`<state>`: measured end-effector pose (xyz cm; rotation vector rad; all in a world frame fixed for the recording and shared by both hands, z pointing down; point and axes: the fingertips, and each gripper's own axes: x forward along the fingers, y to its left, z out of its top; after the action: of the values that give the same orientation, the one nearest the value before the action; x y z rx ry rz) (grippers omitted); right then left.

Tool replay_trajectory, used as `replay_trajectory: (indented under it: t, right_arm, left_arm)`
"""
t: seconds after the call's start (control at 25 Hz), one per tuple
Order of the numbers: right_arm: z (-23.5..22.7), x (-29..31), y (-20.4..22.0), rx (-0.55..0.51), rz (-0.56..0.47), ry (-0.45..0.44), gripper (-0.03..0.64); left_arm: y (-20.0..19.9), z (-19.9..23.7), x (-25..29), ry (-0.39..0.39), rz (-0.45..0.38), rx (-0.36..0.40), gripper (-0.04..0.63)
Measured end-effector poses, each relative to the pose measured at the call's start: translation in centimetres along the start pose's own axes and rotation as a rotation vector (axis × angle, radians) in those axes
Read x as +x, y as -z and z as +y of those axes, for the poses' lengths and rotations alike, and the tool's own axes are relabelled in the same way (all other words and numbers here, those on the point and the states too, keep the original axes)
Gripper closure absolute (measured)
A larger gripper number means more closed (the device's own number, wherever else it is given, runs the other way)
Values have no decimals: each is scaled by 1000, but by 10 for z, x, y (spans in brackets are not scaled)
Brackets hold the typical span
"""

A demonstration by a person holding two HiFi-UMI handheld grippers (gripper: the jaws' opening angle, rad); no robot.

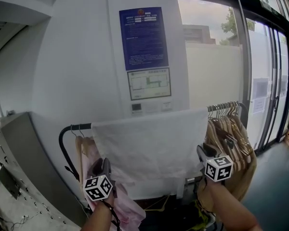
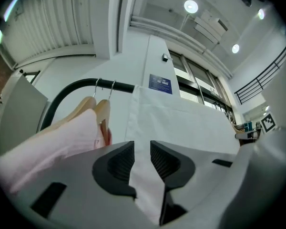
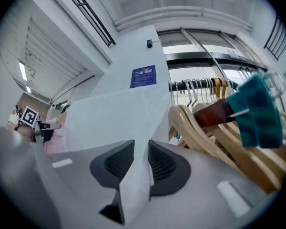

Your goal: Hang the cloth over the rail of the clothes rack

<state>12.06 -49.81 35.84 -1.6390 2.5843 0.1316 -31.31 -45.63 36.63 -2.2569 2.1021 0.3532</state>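
Observation:
A white cloth hangs draped over the black rail of the clothes rack, spread wide between the hangers. My left gripper is at the cloth's lower left corner. In the left gripper view the jaws stand apart, and the cloth's edge runs loosely through the gap. My right gripper is at the lower right corner. Its jaws are also parted, with a fold of the cloth lying between them and no pad pressing on it.
A pink garment on wooden hangers hangs left of the cloth. Several wooden hangers crowd the rail's right end, one carrying a teal item. Behind stands a white wall with a blue notice. A grey counter is at left.

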Motion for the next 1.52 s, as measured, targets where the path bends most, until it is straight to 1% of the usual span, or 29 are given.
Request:
replay_trajectory:
  t: [0.08,0.16,0.28,0.36,0.44,0.52,0.64,0.76,0.88,0.96,1.04,1.08,1.12,1.16,1.2,1.36,1.52]
  right_arm:
    - [15,2,-5,6,2,-30,548]
    - [30,4,-6,-11,13,-43,549]
    - [44,0,-9,-59,3,-20,588]
    - [54,-2,-10,-74,7,-21,592]
    - [65,-5,-9,-106,18,-21,591]
    - [73,-11,-6,-137,22,-19,565]
    - [72,-19,1,-135,25,-2,511]
    - [60,-27,3,-107,24,31,508]
    - [51,-38,-3,-110,-3,69,508]
    - [49,-41,-4,-98,-3,68,508]
    - [53,-39,1,-80,16,42,509]
    - [56,-37,4,-74,25,23,530]
    - [62,-35,6,-70,32,-1,577]
    - [68,-32,7,-67,39,-27,606]
    - [76,-29,8,-65,45,-54,614]
    - [115,-11,11,-56,62,-158,615]
    - [147,2,11,-33,74,-233,615]
  left_arm:
    - [-6,-20,0,32,14,13,508]
    - [-5,-41,1,68,42,22,512]
    - [0,-72,2,116,70,40,581]
    - [5,-90,3,150,85,47,588]
    - [10,-105,4,183,100,49,588]
    - [16,-118,4,212,116,49,588]
    - [23,-129,5,239,134,46,588]
    - [29,-135,6,251,147,42,588]
    - [33,-139,7,257,156,40,588]
    - [36,-141,8,262,162,35,588]
    - [39,-144,8,268,170,28,588]
    - [40,-146,8,273,174,26,588]
    - [42,-149,8,279,180,24,588]
    - [44,-152,7,286,187,24,588]
    - [45,-156,7,294,193,24,588]
    - [46,-172,5,319,204,33,588]
    - [45,-183,3,334,214,32,589]
